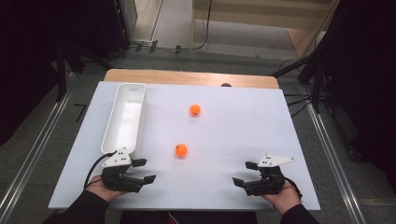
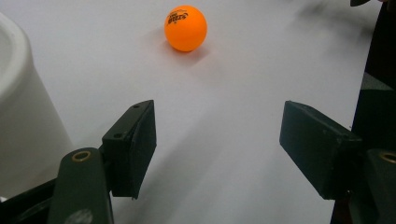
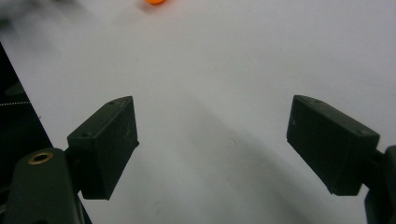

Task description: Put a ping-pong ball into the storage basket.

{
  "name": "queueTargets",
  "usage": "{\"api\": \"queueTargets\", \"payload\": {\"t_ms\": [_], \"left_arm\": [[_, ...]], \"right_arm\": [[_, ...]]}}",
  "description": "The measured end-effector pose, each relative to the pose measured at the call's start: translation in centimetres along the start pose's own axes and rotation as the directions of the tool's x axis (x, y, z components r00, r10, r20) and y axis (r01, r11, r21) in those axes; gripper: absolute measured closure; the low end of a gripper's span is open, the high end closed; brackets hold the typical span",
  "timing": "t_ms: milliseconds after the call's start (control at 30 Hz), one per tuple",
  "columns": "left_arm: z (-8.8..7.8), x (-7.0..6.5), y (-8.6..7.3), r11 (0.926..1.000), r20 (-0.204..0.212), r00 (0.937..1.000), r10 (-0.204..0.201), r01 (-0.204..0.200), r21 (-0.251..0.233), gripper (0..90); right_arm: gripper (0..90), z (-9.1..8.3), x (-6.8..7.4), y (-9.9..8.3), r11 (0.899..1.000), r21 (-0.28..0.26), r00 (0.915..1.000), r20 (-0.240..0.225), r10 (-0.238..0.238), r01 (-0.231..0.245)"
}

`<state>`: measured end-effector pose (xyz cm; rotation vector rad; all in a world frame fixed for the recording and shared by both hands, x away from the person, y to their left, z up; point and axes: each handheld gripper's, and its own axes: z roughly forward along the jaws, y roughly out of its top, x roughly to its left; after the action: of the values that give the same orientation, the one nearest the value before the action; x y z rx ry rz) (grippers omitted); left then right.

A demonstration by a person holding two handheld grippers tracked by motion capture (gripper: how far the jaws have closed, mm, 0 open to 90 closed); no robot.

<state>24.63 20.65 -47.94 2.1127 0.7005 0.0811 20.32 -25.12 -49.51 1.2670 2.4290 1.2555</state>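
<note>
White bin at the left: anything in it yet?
Empty: the white bin shows a bare floor; both orange balls lie on the table.

orange ball [image 2: 185,27] | black printed logo on top | wording too blurred

**Edges clip a ball and the tray**

Up top in the right gripper view, an orange ball [image 3: 154,1] is sliced off by the frame, just its lower rim showing. In the left gripper view the white tray [image 2: 25,116] runs off the left edge, and the nearer ball's [image 2: 185,27] print is too small to read.
</note>
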Motion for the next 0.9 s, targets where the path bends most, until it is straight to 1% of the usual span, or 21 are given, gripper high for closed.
{"api": "queueTargets", "payload": {"t_ms": [100,200,633,733,767,833,900], "left_arm": [[0.01,0.0,0.01,1.0,0.001,1.0,0.002,-0.002,0.001,27.6],[0.01,0.0,0.0,1.0,0.001,1.0,0.002,-0.002,0.001,27.7],[0.06,0.02,-0.01,1.0,0.004,1.0,0.003,-0.003,-0.002,27.6],[0.08,-0.04,0.0,1.0,0.006,1.0,-0.002,0.002,0.004,27.7],[0.12,-0.05,0.01,0.9998,0.014,0.9998,-0.016,0.016,0.009,27.7],[0.27,-0.1,0.17,0.9985,0.048,0.9976,-0.05,0.049,0.026,27.8],[0.31,-0.16,0.28,0.9986,0.054,0.9976,-0.044,0.042,0.031,27.8]], "right_arm": [[15.0,0.05,-0.01,0.02,1.0,0.001,1.0,-0.005,-0.007,0.007],[14.9,0.06,0.05,0.03,1.0,0.003,1.0,-0.006,-0.001,0.001],[15.0,0.08,0.01,-0.01,1.0,0.01,1.0,-0.003,-0.002,0.002],[15.0,0.11,0.02,-0.02,1.0,0.014,1.0,-0.003,-0.003,0.003],[15.0,0.11,0.02,-0.02,1.0,0.014,1.0,-0.003,-0.004,0.004],[15.0,0.11,0.03,-0.02,1.0,0.013,1.0,-0.003,-0.004,0.004],[15.0,0.12,0.03,-0.02,1.0,0.013,1.0,-0.006,-0.005,0.005]]}}
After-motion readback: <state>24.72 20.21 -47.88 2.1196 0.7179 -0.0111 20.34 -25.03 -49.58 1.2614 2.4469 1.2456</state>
